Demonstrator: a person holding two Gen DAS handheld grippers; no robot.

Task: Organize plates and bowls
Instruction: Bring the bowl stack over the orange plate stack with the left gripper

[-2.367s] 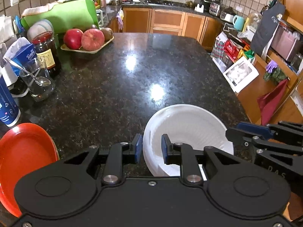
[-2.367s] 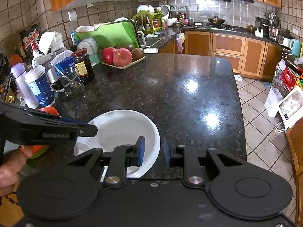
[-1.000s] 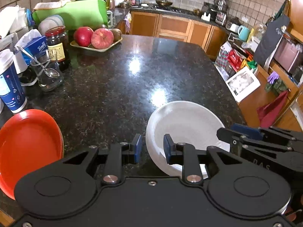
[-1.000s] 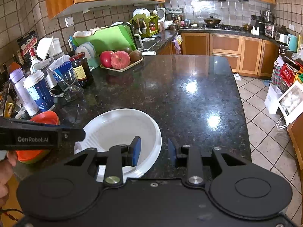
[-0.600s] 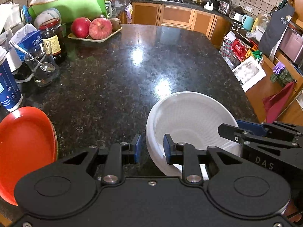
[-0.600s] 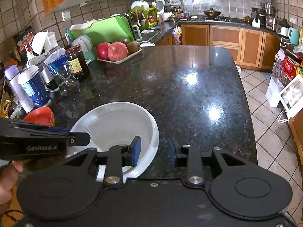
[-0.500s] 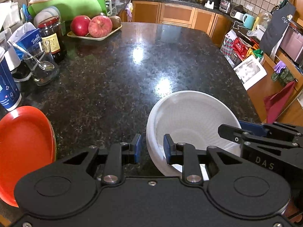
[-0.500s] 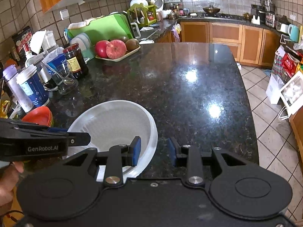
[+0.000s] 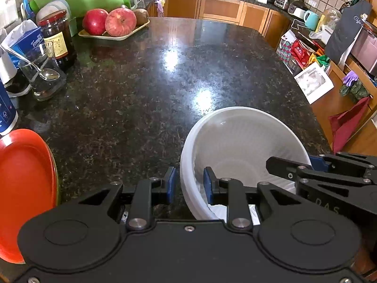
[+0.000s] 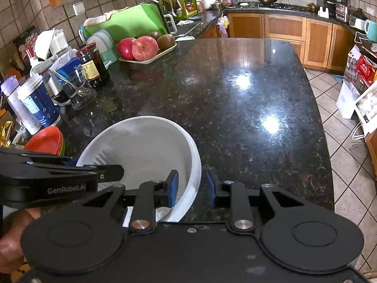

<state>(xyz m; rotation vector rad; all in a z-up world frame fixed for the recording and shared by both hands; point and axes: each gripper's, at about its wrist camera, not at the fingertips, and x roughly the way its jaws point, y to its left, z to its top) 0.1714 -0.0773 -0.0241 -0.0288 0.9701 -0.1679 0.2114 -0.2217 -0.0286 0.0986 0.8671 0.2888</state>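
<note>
Both tongs straddle the tilted white bowl's (image 9: 245, 146) rim.

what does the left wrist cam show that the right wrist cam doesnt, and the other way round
Only the left wrist view shows the red cloth hanging at the right and the dark apron.

Only the right wrist view shows the person's hand under the left gripper, the tiled floor and the purple-capped bottle.

Both show the white bowl with one gripper straddling each side of its rim, the right gripper closing, plus the orange plate, the apples and the dark jar.
</note>
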